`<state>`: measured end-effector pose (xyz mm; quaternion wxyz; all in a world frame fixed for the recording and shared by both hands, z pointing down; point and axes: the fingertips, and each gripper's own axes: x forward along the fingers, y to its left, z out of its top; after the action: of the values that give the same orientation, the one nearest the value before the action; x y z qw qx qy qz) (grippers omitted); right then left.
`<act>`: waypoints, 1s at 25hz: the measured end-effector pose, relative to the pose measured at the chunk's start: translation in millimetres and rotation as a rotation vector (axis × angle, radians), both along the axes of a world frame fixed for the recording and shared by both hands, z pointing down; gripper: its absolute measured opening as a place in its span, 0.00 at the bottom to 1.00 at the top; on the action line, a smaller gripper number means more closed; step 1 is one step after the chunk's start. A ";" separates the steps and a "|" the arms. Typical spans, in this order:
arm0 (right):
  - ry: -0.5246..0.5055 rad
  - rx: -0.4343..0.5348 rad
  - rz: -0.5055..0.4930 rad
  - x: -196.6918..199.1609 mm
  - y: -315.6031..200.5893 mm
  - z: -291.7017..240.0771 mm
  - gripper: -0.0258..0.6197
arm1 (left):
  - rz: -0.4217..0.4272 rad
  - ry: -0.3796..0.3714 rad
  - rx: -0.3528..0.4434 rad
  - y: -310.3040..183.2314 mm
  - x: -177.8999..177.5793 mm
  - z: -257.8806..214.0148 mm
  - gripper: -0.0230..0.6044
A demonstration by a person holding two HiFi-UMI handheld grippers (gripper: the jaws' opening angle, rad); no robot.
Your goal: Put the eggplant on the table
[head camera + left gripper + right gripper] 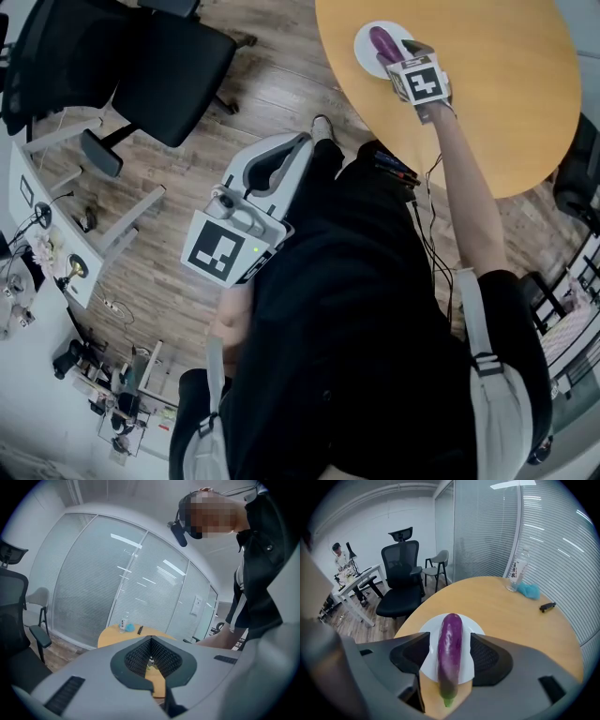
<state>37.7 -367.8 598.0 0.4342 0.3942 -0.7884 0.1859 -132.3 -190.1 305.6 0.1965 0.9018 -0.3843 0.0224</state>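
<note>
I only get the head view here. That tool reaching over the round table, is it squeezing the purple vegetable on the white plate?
Observer: No. The right gripper view shows the right gripper with its jaws apart, one on either side of the eggplant, which lies on the plate unpinched.
Visitor: Anything else on that table?
Observer: Yes, towards its far edge: a water bottle, a blue cloth and a small dark object I cannot identify.
</note>
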 end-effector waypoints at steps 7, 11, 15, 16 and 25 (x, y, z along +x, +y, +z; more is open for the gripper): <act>-0.087 0.064 -0.016 -7.4 17.9 -57.2 0.44 | 0.061 0.019 0.029 -3.6 11.7 -7.0 0.06; -0.123 0.105 -0.022 -0.1 30.7 -90.9 0.44 | 0.115 0.025 0.045 -9.5 22.8 -11.3 0.06; -0.164 0.160 -0.016 11.0 48.8 -131.7 0.44 | 0.185 0.034 0.057 -13.6 39.0 -14.1 0.06; -0.176 0.172 -0.010 14.1 53.6 -142.4 0.44 | 0.204 0.036 0.059 -15.0 44.4 -14.3 0.06; -0.306 0.326 0.104 40.1 95.0 -227.9 0.44 | 0.367 0.048 0.081 -20.1 91.3 -20.5 0.06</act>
<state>77.8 -272.9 370.1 0.2301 0.4667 -0.8431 0.1358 -41.0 -210.2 285.0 0.1618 0.9642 -0.2092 0.0210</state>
